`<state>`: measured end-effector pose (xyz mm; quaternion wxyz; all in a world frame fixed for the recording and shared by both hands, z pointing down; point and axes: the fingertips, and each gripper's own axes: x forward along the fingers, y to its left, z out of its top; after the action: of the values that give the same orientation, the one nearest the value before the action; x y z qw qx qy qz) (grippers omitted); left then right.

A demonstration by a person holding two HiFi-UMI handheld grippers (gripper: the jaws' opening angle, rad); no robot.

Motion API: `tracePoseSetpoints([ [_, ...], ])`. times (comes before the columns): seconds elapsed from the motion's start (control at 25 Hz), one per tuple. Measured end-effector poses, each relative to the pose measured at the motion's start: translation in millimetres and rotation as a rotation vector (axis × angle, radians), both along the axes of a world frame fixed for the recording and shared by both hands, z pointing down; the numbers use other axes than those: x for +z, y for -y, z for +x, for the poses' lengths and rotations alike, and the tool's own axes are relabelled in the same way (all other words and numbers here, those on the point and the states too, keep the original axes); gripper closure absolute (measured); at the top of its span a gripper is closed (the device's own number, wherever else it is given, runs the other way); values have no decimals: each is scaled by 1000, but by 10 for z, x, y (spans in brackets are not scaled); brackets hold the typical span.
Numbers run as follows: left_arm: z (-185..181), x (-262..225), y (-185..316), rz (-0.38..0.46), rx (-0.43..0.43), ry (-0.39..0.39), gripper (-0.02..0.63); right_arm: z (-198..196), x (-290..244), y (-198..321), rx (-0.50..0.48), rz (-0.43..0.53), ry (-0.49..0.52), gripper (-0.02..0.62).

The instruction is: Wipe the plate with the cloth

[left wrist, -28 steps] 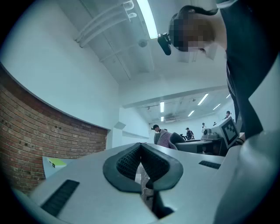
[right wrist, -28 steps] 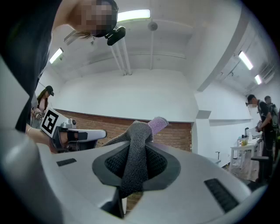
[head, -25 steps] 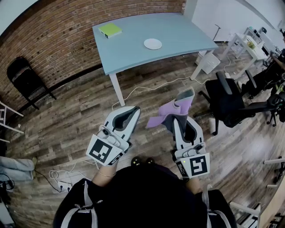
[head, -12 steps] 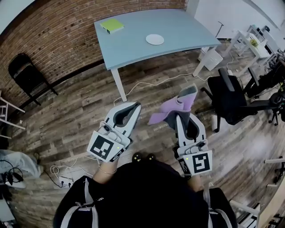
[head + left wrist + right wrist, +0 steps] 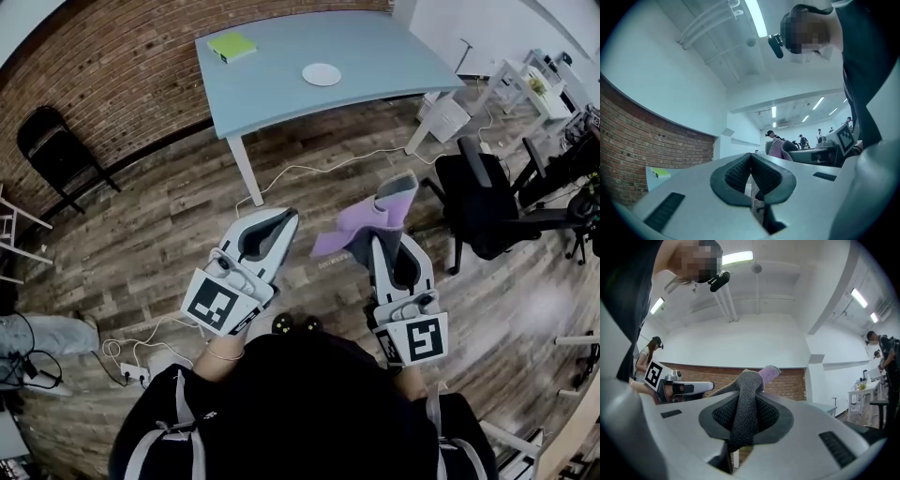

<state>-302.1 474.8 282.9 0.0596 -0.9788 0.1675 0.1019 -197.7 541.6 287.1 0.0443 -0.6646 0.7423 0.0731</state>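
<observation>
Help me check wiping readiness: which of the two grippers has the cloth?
The right gripper: its jaws are shut on the purple-and-grey cloth. The left gripper has its jaws shut with nothing between them.

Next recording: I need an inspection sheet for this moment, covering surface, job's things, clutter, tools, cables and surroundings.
Surface: blue table, ahead of the person, not yet reached.
Job's things: white plate on the table; purple-grey cloth in the right tool.
Clutter: flat green item near the table's left end.
Tools: left tool shut, empty; right tool shut on the cloth.
Cables: white cable across the floor; power strip left of the person.
Surroundings: brick wall, folding chair, office chair.
</observation>
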Motion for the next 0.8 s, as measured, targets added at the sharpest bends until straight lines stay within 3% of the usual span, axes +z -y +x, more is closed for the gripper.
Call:
tracePoseSetpoints([
  [0.48,174,77,-166,-34,-46,17,598,309,61,-98,-26,-14,7,529],
  [0.8,220,91,-32,-13,-60,14,598,373,83,23,-37,-9,13,529],
])
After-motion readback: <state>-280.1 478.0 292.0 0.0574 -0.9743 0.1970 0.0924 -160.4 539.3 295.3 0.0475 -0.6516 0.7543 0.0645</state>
